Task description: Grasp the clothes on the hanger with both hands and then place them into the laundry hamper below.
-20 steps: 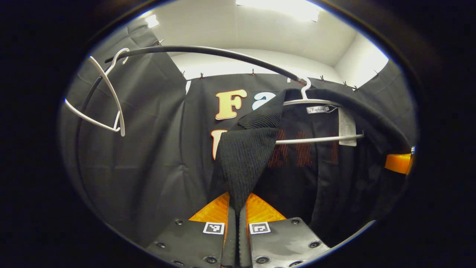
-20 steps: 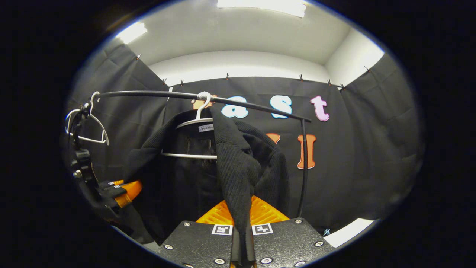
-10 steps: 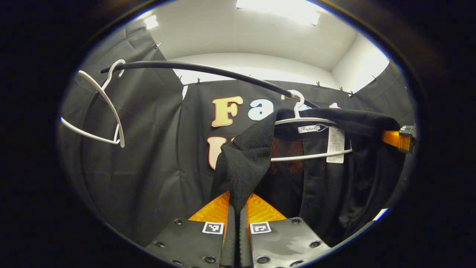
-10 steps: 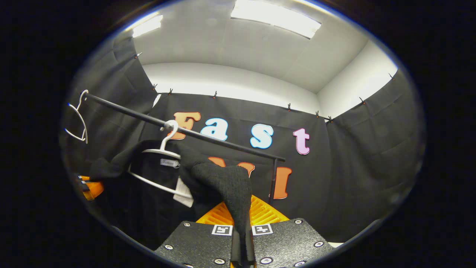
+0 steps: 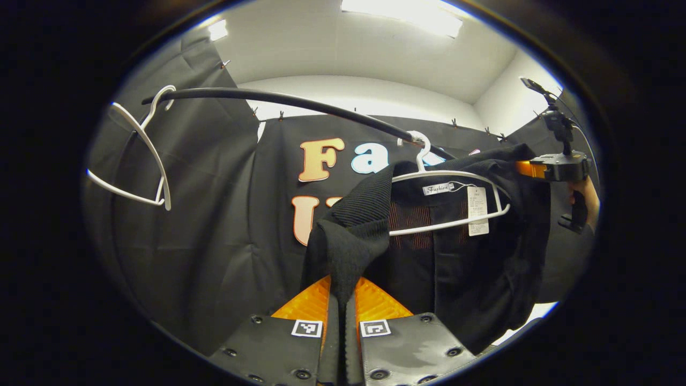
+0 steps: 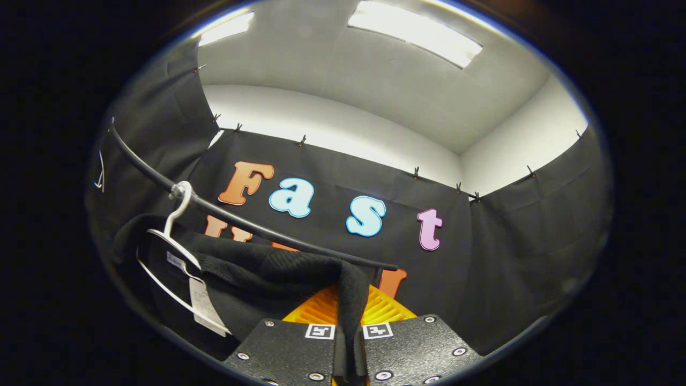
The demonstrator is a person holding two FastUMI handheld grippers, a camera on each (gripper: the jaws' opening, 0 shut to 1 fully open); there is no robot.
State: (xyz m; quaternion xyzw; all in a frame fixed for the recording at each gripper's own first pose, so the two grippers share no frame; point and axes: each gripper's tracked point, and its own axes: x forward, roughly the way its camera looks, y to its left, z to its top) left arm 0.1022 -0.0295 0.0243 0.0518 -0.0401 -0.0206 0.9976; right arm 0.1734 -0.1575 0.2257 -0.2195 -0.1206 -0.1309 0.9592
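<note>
A black knit garment (image 5: 471,257) hangs from a white hanger (image 5: 455,177) on the black rail (image 5: 278,99). My left gripper (image 5: 341,300) is shut on the garment's left front edge (image 5: 348,241), low in the left gripper view. At the right of that view the right gripper (image 5: 554,170) holds the other shoulder up, level with the hanger top, with a hand behind it. In the right gripper view my right gripper (image 6: 349,321) is shut on the black knit garment (image 6: 278,268), which stretches left to the white hanger (image 6: 171,241) on the rail (image 6: 241,225).
An empty white hanger (image 5: 136,150) hangs at the left end of the rail. A white care tag (image 5: 477,212) dangles from the garment's collar. Black cloth walls close in behind and on both sides, with a white ceiling and lights above.
The right gripper has lifted its side of the garment up and outward, so the shoulder is pulled free of the hanger's right end. The left gripper has stayed nearly still, holding its edge.
</note>
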